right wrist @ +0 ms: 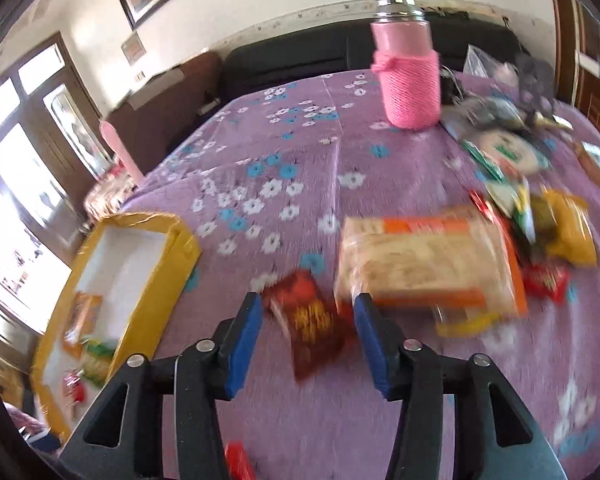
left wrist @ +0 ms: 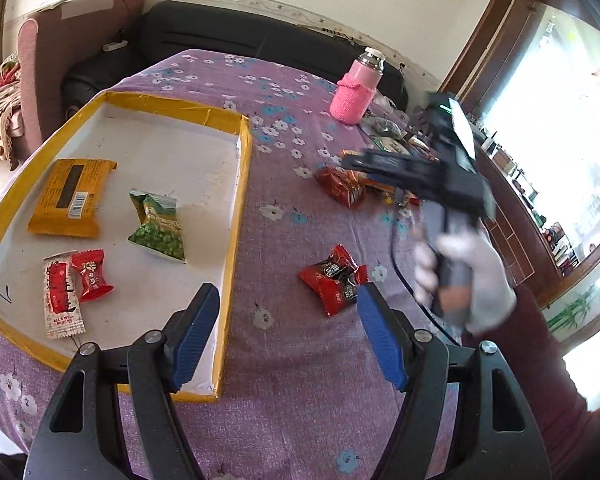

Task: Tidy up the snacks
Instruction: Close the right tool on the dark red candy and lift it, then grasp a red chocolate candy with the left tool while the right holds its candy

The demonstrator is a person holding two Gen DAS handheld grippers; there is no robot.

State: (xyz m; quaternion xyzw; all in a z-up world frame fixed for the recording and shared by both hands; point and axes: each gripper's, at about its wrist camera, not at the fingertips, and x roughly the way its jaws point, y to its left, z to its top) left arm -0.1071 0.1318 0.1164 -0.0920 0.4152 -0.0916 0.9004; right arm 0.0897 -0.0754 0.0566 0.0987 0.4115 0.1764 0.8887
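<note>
Right gripper (right wrist: 306,340) spread wide, hanging just over a dark red snack packet (right wrist: 312,328) on the purple tablecloth (right wrist: 260,152). It looks light, soft and crinkly, so pinch across the middle. Left gripper (left wrist: 288,328) gapes empty beside the yellow-rimmed tray (left wrist: 236,208), another red packet (left wrist: 334,280) just ahead. Beyond, a big cracker pack (right wrist: 428,264), then the pink bottle (right wrist: 410,80).
</note>
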